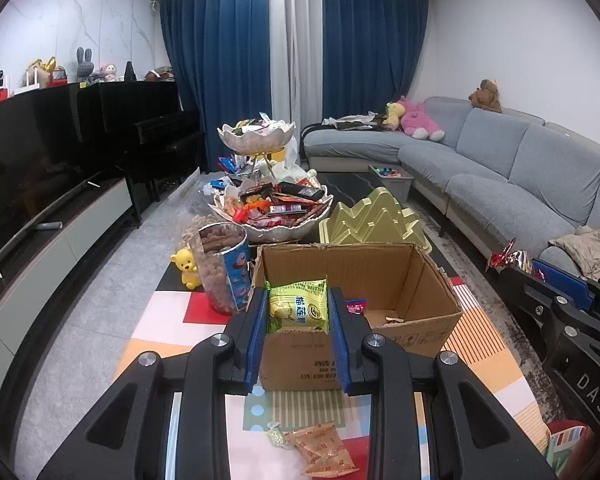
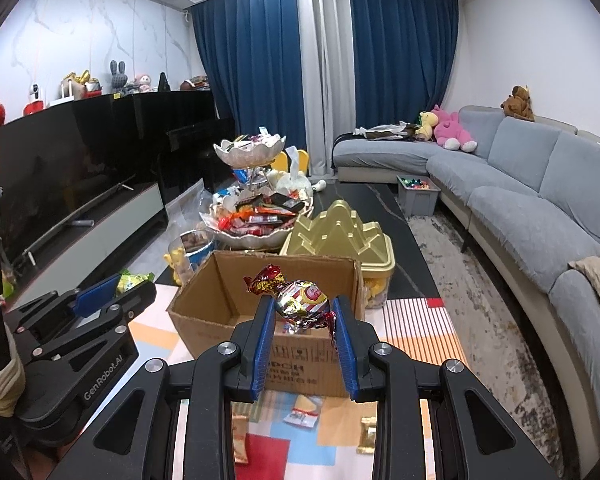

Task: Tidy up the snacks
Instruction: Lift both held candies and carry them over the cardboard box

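My left gripper (image 1: 298, 304) is shut on a green snack packet (image 1: 298, 305) and holds it above the near left corner of an open cardboard box (image 1: 432, 304). My right gripper (image 2: 304, 312) is shut on a shiny foil-wrapped candy (image 2: 300, 300) above the near wall of the same box (image 2: 204, 304). The left gripper also shows at the left of the right wrist view (image 2: 112, 296), and the right gripper at the right edge of the left wrist view (image 1: 540, 276). A small pink wrapper (image 1: 356, 306) lies inside the box.
The box stands on a colourful mat (image 1: 168, 320). Loose snack packets (image 1: 324, 448) lie on the mat in front. Behind are a nut jar (image 1: 220, 268), a tiered bowl of snacks (image 1: 276, 208), a gold lidded container (image 2: 340, 236), a yellow bear figure (image 1: 186, 266). A grey sofa (image 1: 500, 172) runs along the right.
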### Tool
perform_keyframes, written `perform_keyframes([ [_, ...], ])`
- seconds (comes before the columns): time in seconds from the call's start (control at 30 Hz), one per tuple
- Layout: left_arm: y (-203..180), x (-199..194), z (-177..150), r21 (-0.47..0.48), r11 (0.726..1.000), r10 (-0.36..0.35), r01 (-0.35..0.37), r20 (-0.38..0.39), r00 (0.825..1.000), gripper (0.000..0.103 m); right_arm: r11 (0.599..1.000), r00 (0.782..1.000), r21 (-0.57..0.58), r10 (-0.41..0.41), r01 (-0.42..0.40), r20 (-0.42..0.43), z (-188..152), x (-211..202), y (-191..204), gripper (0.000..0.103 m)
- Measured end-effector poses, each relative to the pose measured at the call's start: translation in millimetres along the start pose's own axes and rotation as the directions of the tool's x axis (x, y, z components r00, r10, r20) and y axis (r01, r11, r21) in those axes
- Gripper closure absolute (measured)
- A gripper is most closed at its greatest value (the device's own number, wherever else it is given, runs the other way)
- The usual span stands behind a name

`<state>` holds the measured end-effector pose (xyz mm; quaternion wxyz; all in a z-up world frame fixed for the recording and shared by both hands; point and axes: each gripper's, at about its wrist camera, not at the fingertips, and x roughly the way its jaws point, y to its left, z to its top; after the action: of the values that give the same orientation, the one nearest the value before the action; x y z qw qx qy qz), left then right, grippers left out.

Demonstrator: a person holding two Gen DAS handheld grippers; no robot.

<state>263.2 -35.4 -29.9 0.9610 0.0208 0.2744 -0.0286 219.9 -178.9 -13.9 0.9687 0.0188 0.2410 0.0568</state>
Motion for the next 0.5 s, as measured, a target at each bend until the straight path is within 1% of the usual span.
perform_keyframes([
  [0.5,1,28,18,0.0,1.0,-0.013,0.013,-0.001,1.0,0.073,1.0,1.0,0.001,-0.001,0.001,0.004,16,21,-1,0.072],
])
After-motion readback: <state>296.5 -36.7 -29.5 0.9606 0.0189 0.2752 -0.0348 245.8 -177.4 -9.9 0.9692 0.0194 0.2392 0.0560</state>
